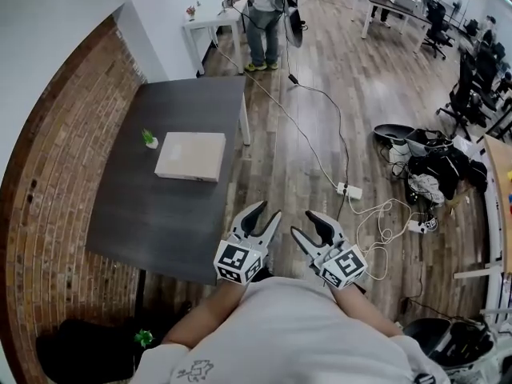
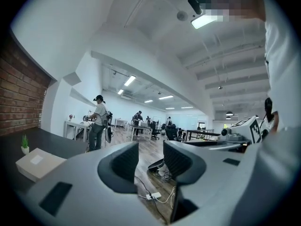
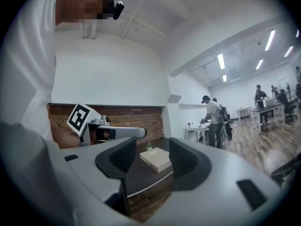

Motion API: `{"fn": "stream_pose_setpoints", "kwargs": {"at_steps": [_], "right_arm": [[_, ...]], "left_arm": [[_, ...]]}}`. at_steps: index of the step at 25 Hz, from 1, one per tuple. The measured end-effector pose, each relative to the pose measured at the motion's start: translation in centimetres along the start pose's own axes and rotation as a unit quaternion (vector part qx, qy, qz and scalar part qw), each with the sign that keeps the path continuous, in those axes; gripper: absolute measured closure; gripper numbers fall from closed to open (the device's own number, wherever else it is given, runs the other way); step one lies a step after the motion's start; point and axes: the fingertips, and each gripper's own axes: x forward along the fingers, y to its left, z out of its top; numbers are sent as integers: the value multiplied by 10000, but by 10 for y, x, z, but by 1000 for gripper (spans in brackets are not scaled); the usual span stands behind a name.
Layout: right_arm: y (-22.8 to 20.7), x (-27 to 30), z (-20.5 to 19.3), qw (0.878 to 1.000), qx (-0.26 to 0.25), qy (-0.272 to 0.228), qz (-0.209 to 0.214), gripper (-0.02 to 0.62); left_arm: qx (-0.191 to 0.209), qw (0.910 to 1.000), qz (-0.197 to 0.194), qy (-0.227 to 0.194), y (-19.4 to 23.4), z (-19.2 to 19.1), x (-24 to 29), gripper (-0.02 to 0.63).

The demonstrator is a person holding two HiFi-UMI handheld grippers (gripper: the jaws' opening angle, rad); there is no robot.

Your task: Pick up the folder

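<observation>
The folder (image 1: 191, 156) is a flat beige rectangle lying on the dark table (image 1: 160, 214) by the brick wall; it also shows in the left gripper view (image 2: 37, 163) and in the right gripper view (image 3: 157, 159). My left gripper (image 1: 267, 216) and right gripper (image 1: 306, 222) are held close to my chest, off the table's near right corner, well short of the folder. Both stand open with nothing between the jaws. The right gripper (image 3: 148, 160) looks across the table toward the folder; the left gripper (image 2: 150, 161) looks out over the wooden floor.
A small green plant in a white pot (image 1: 150, 139) stands just left of the folder. A person (image 1: 262, 22) stands by a white desk (image 1: 210, 24) beyond the table. Cables and a power strip (image 1: 349, 190) run across the wooden floor at right, with bags and chairs (image 1: 432, 166) farther right.
</observation>
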Motion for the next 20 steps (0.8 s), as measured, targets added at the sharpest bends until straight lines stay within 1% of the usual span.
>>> {"fn": "stream_pose_setpoints", "kwargs": {"at_steps": [5, 11, 15, 20], "right_arm": [[-3, 70, 4, 9998, -75, 88, 175, 370], [14, 146, -2, 9975, -135, 248, 641, 370], [25, 178, -8, 9953, -73, 331, 912, 370], [32, 204, -13, 9926, -45, 414, 1141, 371]], "left_arm": [[17, 9998, 116, -132, 67, 19, 2, 444], [-143, 9982, 543, -207, 141, 25, -14, 446], [-248, 9960, 827, -232, 173, 21, -27, 446], [-339, 9941, 1005, -209, 196, 17, -35, 446]]}}
